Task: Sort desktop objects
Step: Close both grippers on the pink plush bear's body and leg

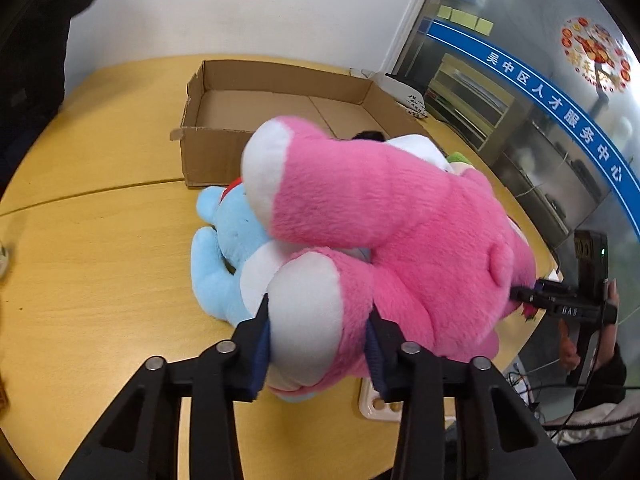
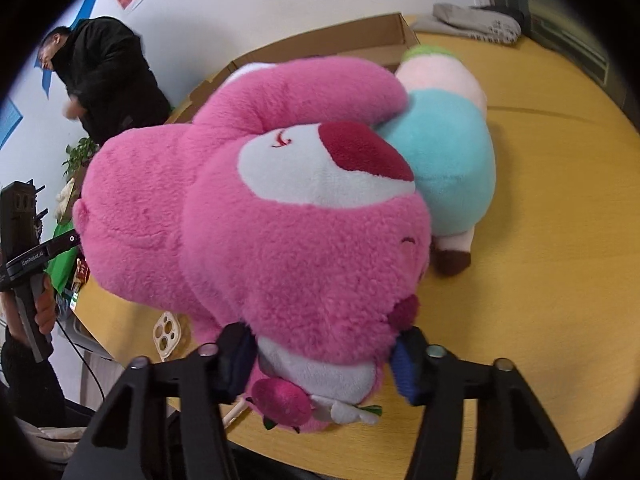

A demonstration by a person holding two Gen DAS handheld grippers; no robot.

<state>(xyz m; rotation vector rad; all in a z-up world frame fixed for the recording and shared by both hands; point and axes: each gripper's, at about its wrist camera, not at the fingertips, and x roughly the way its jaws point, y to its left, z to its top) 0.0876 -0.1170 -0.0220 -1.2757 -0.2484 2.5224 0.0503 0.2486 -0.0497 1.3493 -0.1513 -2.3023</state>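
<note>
Pink plush bear (image 1: 392, 220) is pinched at both ends, left gripper (image 1: 318, 344) on a foot, right gripper (image 2: 324, 364) near its head, above the counter (image 1: 100, 260) beside the cardboard box (image 1: 280, 100); carrying it over the box's near wall seems next

The cardboard box (image 1: 280, 108) lies open and bare inside, but the blue plush (image 1: 224, 252) crowds its near wall.

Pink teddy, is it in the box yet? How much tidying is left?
Not yet. Nothing looks sorted: the cardboard box is empty as far as it shows. In hand: the left gripper and right gripper both clamp the pink teddy, one at each end. Left: the blue plush and the teal plush, both on the table.
</note>
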